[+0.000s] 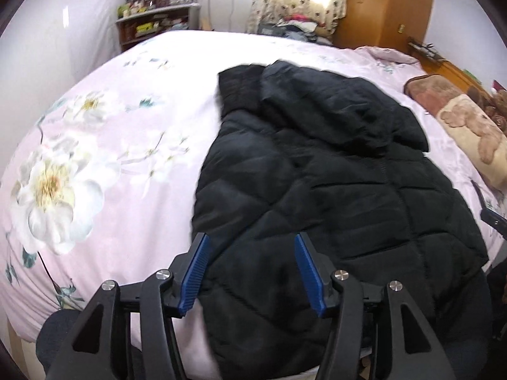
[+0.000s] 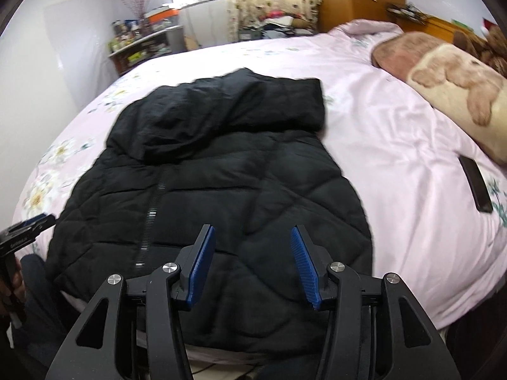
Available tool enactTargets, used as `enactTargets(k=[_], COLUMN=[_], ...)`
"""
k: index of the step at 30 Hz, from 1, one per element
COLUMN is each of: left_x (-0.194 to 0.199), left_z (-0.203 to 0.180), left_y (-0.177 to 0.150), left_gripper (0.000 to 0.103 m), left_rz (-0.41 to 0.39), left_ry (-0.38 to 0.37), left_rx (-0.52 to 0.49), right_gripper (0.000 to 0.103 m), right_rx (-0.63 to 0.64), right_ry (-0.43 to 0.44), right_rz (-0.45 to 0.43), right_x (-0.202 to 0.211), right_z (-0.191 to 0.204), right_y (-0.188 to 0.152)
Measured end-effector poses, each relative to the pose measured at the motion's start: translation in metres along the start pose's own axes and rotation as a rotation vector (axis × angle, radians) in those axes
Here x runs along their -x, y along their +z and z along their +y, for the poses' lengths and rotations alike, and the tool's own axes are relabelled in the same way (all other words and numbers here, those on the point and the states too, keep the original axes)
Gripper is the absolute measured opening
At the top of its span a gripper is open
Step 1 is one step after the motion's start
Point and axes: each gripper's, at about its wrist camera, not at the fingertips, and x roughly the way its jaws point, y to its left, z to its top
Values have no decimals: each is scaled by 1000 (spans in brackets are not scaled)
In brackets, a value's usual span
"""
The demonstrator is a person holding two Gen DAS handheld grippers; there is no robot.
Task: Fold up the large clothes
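A black quilted puffer jacket (image 1: 332, 190) lies flat on the pink floral bed, hood toward the far side and hem at the near edge. It also shows in the right wrist view (image 2: 215, 183) with its zipper (image 2: 152, 215) running down the front. My left gripper (image 1: 252, 243) is open and empty, hovering over the jacket's near left hem. My right gripper (image 2: 252, 234) is open and empty, over the jacket's near right hem. The left gripper's body shows at the left edge of the right wrist view (image 2: 25, 234).
The pink floral bedspread (image 1: 111, 158) covers the bed. A teddy-bear pillow (image 2: 453, 85) lies at the right. A dark phone (image 2: 475, 183) lies on the bed right of the jacket. A cluttered shelf (image 1: 152, 22) and a wooden wardrobe (image 1: 386, 6) stand beyond the bed.
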Motion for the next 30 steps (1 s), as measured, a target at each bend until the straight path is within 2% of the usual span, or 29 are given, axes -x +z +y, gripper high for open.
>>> enactTargets(k=[3,5,9,13,16,18,19,22,24,27,28,29,30], left_x=[-16,-26,-30,-34,-40,-43,-43,-45,-48,-49,-48,-46,-44], left_z=[14,22,30,18,8,5,5,7,9,8,4,0,-4], left_y=[-7,-13,-22,-32,-40,-44,-43,-44,-44,-44,-42,-40,-37], left_gripper=[59,62,67,67,75,76,76,77,78,67,54,42,36], left_rz=[45,78,95,135,160,165,166,171,180,192,196,194,191], left_ry=[14,24,6,-41,-54,-49,-50,-61,-70,-69,-72,-70,-62], left_rx=[34,58,95,79,45,38,39,52,65,61,48,31,17], right_gripper=[51,57,58,58,58,61,66,67,67,67,63,50,45], right_rx=[-34,-69,-133,-187,-206,-228,-239,-300,-323,-332,-333,-329,-313], right_ry=[-28,-57,-74,-56,-54,-60,-63,-24,34,107,135,154,147], right_rz=[21,44,83,121,135,131,132,168,238,280,291,299,303], right_x=[-8,-16,-28,-39,-42,-42,-43,-49,-59,-64,-65,-66,-65], right_z=[-19,-34,-58,-74,-80,-87,-91,-106,-109,-107,-104,-102,-99], right_y=[-2,-5,-9,-13,-12,-11,-11,-16,-22,-26,-27,-27,-26])
